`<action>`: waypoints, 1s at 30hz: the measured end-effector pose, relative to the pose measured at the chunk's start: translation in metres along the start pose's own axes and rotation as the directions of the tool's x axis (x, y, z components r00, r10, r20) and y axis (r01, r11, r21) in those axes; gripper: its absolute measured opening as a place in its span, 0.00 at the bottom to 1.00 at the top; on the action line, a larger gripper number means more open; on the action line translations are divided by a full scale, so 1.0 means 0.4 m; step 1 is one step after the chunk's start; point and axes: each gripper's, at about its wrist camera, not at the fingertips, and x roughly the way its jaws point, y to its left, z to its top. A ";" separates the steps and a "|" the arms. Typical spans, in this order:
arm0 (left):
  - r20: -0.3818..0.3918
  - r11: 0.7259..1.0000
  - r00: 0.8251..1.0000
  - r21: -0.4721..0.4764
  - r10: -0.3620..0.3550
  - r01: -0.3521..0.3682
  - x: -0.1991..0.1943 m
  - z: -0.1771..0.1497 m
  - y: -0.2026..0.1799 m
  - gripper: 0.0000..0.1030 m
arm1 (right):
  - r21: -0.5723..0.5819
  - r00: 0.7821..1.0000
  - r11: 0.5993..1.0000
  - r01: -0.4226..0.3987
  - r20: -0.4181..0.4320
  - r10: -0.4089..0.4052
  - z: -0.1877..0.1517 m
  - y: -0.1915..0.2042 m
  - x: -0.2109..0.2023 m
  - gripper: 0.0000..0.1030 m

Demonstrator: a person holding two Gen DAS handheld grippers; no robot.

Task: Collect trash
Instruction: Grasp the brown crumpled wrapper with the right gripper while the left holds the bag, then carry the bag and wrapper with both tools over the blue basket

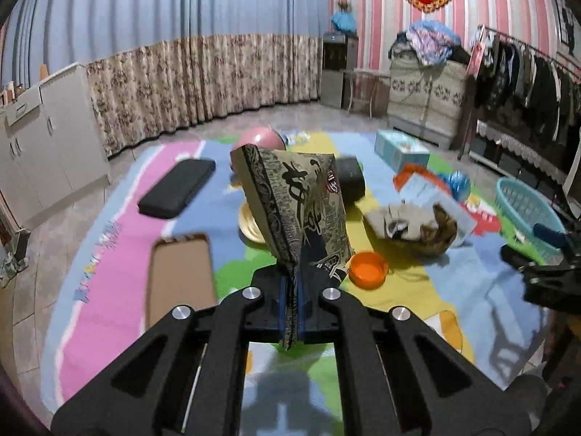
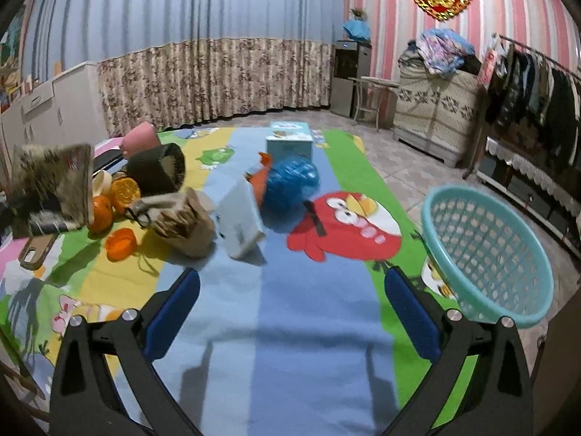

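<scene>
My left gripper (image 1: pixel 292 279) is shut on the lower corner of a flat brown-and-black printed packet (image 1: pixel 301 203), which stands lifted above the play mat. The same packet (image 2: pixel 54 185) shows at the far left of the right wrist view. My right gripper (image 2: pixel 290 290) hangs open over the blue stripe of the mat with nothing between its blue pads. A teal mesh basket (image 2: pixel 486 250) sits at the mat's right edge, close to its right finger. Loose trash lies between: a crumpled brown paper bag (image 2: pixel 181 221), a white carton (image 2: pixel 239 221), a blue plastic wad (image 2: pixel 290 181), an orange lid (image 2: pixel 121 243).
A cardboard piece (image 1: pixel 181 276), a black pad (image 1: pixel 178 187), a pink ball (image 1: pixel 259 138) and a light blue box (image 1: pixel 399 147) lie on the mat. Oranges (image 2: pixel 100 210) sit near a dark knitted roll (image 2: pixel 159 170). Cabinets stand left, a clothes rack (image 1: pixel 526 83) right.
</scene>
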 end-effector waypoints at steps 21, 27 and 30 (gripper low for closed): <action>0.039 0.998 0.998 -0.044 0.049 -0.048 -0.006 0.009 0.071 0.03 | -0.067 0.989 0.992 -0.105 -0.114 0.097 0.093 0.089 0.103 0.13; 0.059 0.999 0.998 -0.044 0.032 -0.030 -0.018 0.026 0.047 0.03 | -0.081 0.995 0.993 -0.091 -0.045 0.088 0.120 0.039 0.016 0.12; 0.069 0.999 0.997 -0.032 0.018 -0.016 -0.022 0.038 0.022 0.03 | -0.066 0.997 0.994 -0.081 -0.020 0.080 0.130 0.000 -0.009 0.12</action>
